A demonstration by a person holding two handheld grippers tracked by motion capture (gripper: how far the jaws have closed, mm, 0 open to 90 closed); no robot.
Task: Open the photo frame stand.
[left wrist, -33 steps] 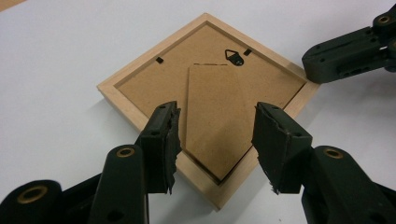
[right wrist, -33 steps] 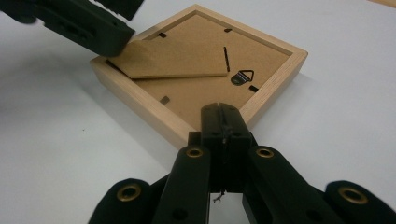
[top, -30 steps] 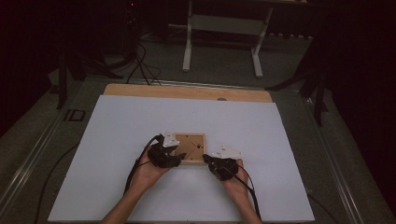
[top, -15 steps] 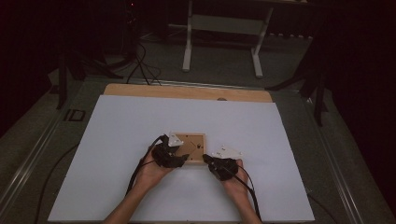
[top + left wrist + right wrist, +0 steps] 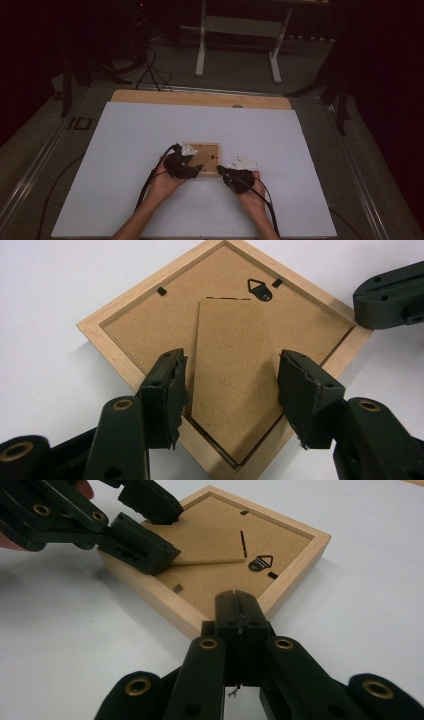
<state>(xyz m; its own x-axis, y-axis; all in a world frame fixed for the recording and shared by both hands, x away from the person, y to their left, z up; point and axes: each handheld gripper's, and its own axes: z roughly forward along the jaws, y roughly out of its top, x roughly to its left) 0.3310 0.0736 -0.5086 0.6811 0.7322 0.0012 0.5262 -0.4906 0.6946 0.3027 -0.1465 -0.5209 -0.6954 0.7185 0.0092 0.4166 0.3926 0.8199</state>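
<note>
A light wooden picture frame (image 5: 212, 148) lies face down on the white table, brown backing (image 5: 150, 325) up, with a small metal hanger (image 5: 260, 289) near one corner. Its cardboard stand flap (image 5: 235, 355) is tilted up off the backing. My left gripper (image 5: 232, 385) stands open astride that flap; its jaws have just been opening, and the flap lies between the pads (image 5: 172, 390) without being pressed. My right gripper (image 5: 241, 607) is shut, its tips against the frame's near rim (image 5: 295, 575). In the high view the left gripper (image 5: 192, 169) and right gripper (image 5: 223, 175) flank the frame's near edge.
The white sheet (image 5: 125, 150) covers most of the tabletop, with a strip of bare wood (image 5: 200, 99) at the far edge. Cables trail from both grippers toward the person. Beyond the table stand a white metal stand (image 5: 237, 30) and dark floor cables.
My left gripper has edged slightly to the right over the frame. The right gripper and the frame have kept still.
</note>
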